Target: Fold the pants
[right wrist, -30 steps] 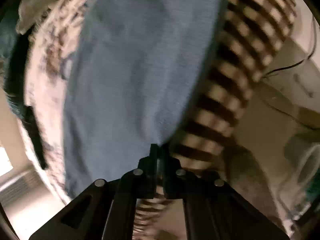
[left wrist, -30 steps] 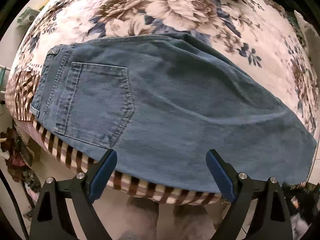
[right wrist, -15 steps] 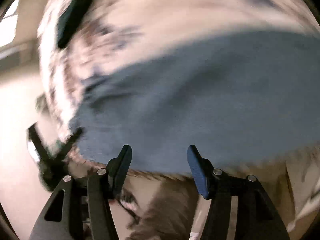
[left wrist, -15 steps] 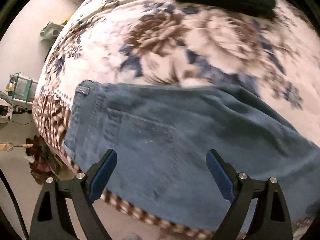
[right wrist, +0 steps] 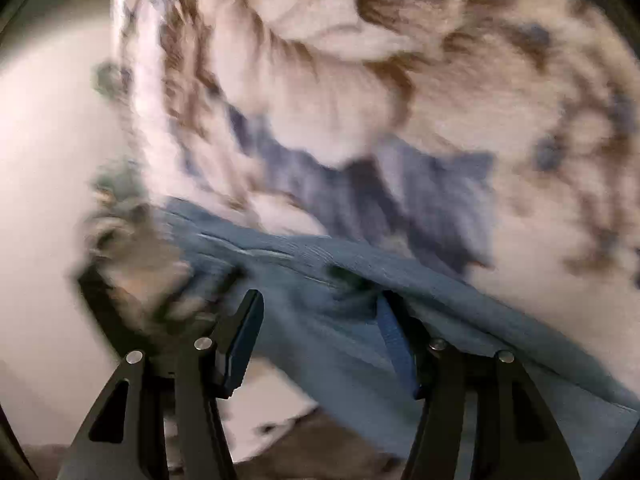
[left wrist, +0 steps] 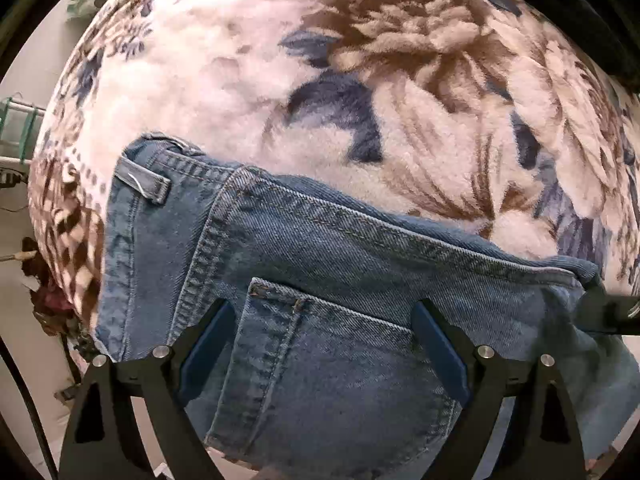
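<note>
Blue denim pants point(left wrist: 320, 280) lie folded on a floral blanket point(left wrist: 320, 80). The waistband with a belt loop point(left wrist: 144, 184) is at the left, and the back pocket point(left wrist: 332, 372) is near me. My left gripper point(left wrist: 320, 344) is open, its fingers low over the back pocket. In the blurred right wrist view my right gripper point(right wrist: 320, 328) is open over the far edge of the pants point(right wrist: 340, 280). The other gripper and a hand point(right wrist: 132, 264) show at the left there. A dark part of the right gripper point(left wrist: 608, 312) shows at the pants' right edge.
The blanket point(right wrist: 400, 60) covers a bed and has a brown striped border point(left wrist: 68, 232) at its left edge. A dark garment point(left wrist: 592, 12) lies at the far right. A green rack point(left wrist: 20, 128) and floor clutter point(left wrist: 48, 304) stand left of the bed.
My right gripper opened and let go of the pants, then swung round to their far edge. My left gripper moved forward and down, close over the back pocket, still open.
</note>
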Available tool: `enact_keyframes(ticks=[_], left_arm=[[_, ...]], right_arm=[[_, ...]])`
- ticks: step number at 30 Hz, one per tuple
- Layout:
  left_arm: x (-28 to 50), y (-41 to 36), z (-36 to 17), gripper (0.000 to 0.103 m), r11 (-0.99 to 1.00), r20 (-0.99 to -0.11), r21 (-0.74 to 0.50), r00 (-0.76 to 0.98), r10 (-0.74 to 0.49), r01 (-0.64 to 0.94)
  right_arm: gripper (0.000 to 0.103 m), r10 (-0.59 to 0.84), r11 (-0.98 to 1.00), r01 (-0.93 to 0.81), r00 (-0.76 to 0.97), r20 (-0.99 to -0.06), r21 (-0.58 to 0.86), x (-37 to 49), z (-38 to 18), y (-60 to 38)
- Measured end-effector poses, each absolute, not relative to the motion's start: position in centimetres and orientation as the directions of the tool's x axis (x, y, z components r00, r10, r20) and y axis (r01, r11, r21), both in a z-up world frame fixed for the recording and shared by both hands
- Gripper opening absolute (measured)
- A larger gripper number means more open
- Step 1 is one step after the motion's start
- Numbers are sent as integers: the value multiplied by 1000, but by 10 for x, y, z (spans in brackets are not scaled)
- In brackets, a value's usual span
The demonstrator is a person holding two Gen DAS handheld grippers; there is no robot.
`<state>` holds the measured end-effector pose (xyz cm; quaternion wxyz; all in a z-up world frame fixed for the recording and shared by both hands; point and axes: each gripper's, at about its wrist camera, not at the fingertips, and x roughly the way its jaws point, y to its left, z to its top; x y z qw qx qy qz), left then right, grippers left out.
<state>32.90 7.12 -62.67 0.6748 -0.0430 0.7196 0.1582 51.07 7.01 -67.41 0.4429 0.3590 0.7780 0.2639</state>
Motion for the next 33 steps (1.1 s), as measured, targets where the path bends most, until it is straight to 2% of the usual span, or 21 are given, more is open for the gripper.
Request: enact_keyframes(ticks=[5,7,10,12,15,17,19,22,25,28,31,33], left_arm=[[328,72,-632,91,951,-986,159,-90,140,-264],[329,76,-636,92,952,-987,150,-95,129,-266],[325,74,-635,92,956,-989,136,-92,115,-261],[326,77,-633,92,957,-988,142,-95,122,-254],[323,77,-631,92,956,-986,152,-101,130,-251],[322,78,-631,92,956,-986,155,-101,134,-249],[321,78,-630,92,955,-985,158,-102,136,-251],[319,80,-630,92,954,-986,155,-97,134,-256],[316,81,-629,92,952,-986,158,-101,136,-261],[314,83,-628,92,951,-986,156,-103,133,-266],[312,81,-624,92,953,-985,161,-103,139,-258],[310,80,-623,92,954,-983,174,-100,154,-242]], right_arm=[[63,779,616,355,-408,-476,703,524,-700,71],[63,791,566,319,-468,-393,760,522,-694,83],[63,784,515,272,-533,-318,813,514,-686,79],[63,755,574,250,-530,-386,780,515,-691,67],[64,745,583,255,-547,-383,771,511,-701,77],[64,698,618,179,-573,-430,765,506,-697,80],[64,732,592,202,-540,-415,780,510,-693,64],[63,892,423,412,-346,-291,807,506,-691,2],[62,946,325,492,-174,-274,808,506,-691,-47],[62,903,408,422,-318,-290,810,504,-690,-46],[62,790,517,282,-520,-325,808,494,-690,-18],[60,753,545,232,-558,-349,806,493,-693,-1]])
